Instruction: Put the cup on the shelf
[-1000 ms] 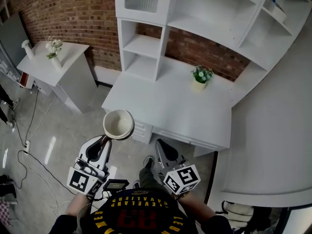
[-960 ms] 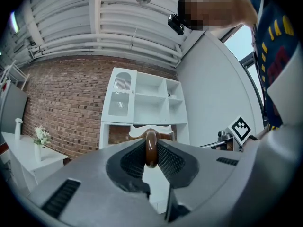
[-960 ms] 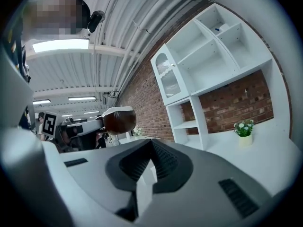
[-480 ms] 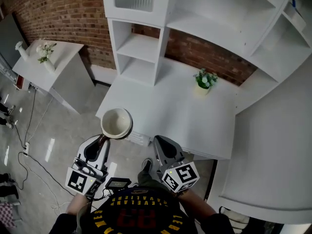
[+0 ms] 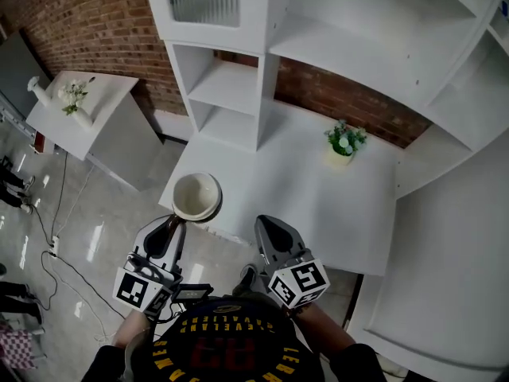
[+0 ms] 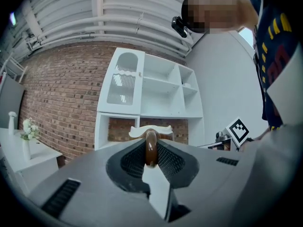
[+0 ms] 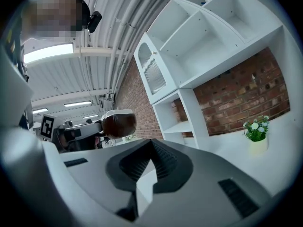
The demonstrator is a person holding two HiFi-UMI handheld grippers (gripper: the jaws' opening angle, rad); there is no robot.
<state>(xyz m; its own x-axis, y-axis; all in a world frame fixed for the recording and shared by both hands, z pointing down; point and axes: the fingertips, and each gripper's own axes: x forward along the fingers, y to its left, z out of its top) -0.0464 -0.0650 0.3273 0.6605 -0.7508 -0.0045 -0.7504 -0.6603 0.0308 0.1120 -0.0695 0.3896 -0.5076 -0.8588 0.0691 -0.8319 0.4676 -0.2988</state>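
- A round ceramic cup, brown outside and cream inside (image 5: 196,196), is carried upright, mouth upward, by the left gripper (image 5: 170,227); its brown loop handle (image 6: 151,148) is clamped between the two jaws, as the left gripper view shows
- In the head view the cup is seen over the near left corner of the white desk top (image 5: 318,201), well apart from the open compartments of the tall white shelf unit (image 5: 231,86) that stands at the desk's far left
- The right gripper (image 5: 270,233) is held near the left one, its jaws closed together with nothing between them; in the right gripper view the cup's brown side is seen at the left
- A small green plant with white flowers in a pale pot (image 5: 343,143) is set on the desk, near the red brick wall (image 5: 95,22)
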